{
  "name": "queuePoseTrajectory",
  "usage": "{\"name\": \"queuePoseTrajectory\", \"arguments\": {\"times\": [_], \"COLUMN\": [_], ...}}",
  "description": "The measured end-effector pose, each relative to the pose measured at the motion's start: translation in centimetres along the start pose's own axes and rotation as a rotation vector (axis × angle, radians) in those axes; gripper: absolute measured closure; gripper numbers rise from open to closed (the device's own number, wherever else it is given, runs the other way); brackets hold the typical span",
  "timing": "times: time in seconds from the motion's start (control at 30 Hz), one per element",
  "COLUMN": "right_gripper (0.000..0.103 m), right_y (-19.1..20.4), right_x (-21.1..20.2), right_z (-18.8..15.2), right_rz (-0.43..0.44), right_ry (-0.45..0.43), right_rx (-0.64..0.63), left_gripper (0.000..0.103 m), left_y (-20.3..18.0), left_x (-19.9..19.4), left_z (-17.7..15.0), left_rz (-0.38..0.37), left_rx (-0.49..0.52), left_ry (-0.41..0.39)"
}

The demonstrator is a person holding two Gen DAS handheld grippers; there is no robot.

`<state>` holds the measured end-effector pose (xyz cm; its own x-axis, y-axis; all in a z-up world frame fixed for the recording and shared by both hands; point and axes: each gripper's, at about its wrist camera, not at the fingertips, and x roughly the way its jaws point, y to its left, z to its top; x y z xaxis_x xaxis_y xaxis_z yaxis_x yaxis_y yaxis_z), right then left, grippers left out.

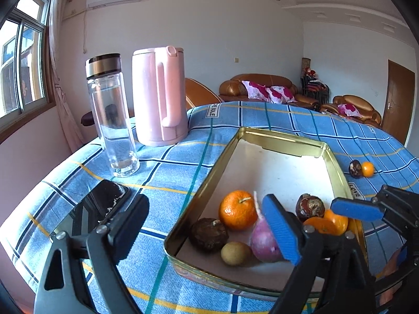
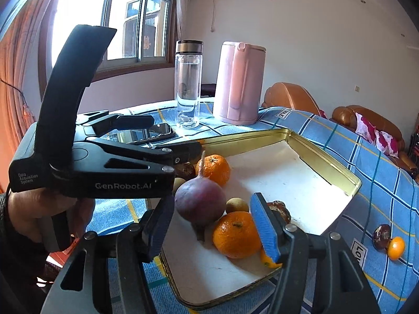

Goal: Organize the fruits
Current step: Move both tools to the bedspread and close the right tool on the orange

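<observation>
Holding the left gripper [image 1: 207, 230] spread wide over the near end of the gold tin [image 1: 199, 198], pinching nothing. Showing a blurred purple bulb with a thin stalk [image 1: 264, 240] right against its blue pad [image 1: 281, 230]; impossible to tell whether touching. Keeping the right gripper [image 2: 210, 230] partly spread around a large tangerine [image 2: 237, 235], the blue pad [image 2: 264, 227] at the fruit's edge, the black one [image 2: 157, 230] well clear, so gripping nothing.

Looking into the tin: piling fruit at the near end, with another tangerine [image 1: 237, 209], a dark brown round fruit [image 1: 208, 234], a small tan one [image 1: 235, 253] and a reddish-brown one [image 1: 310, 206], all on the white lining. Leaving the far half bare.

Moving outward: spotting a dark fruit [image 1: 355, 168] and a small tangerine [image 1: 368, 169] touching each other on the blue checked tablecloth [image 1: 170, 172], outside the tin to its right. Passing a black phone [image 1: 104, 204] beside the left finger, then a glass bottle [image 1: 112, 120] and a pink kettle [image 1: 159, 96] standing upright further back.
</observation>
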<state>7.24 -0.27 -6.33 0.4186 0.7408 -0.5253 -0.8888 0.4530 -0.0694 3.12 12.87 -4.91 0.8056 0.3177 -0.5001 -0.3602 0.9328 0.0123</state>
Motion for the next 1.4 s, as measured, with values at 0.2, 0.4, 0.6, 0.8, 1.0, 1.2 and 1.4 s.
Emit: {"name": "queuePoseTrajectory", "arguments": {"times": [0.2,0.4,0.6,0.8,1.0,1.2,1.4], "right_gripper": [0.040,0.039,0.039,0.039,0.039,0.040,0.045], "right_y": [-0.7,-3.0,-8.6,-15.0,-19.6,-24.4,-26.2], "right_x": [-1.0,-3.3,-7.1,-11.2,-12.3,-9.9,-6.3], "right_z": [-0.4,-1.8,-4.0,-5.1,-5.1,-5.3,-6.2], "right_rz": [-0.034,-0.132,-0.287,-0.470,-0.579,-0.576,-0.523], "right_ry": [-0.026,-0.025,-0.010,0.000,0.059,0.100,0.160], "right_rx": [0.020,0.029,0.123,0.263,0.352,0.487,0.538], "left_gripper": [0.009,0.009,0.009,0.009,0.009,0.009,0.009], "left_y": [-1.3,-5.6,-11.9,-19.0,-23.7,-25.3,-24.4], "left_x": [-0.5,-1.3,-1.9,-1.4,1.7,5.9,8.2], "left_z": [0.6,1.6,3.0,3.9,4.3,5.2,5.5], "left_rz": [-0.020,-0.088,-0.192,-0.277,-0.282,-0.179,-0.142], "left_rx": [0.012,0.082,0.141,0.214,0.241,0.243,0.212], "left_ry": [-0.018,-0.036,-0.039,-0.026,0.028,0.041,0.071]}}
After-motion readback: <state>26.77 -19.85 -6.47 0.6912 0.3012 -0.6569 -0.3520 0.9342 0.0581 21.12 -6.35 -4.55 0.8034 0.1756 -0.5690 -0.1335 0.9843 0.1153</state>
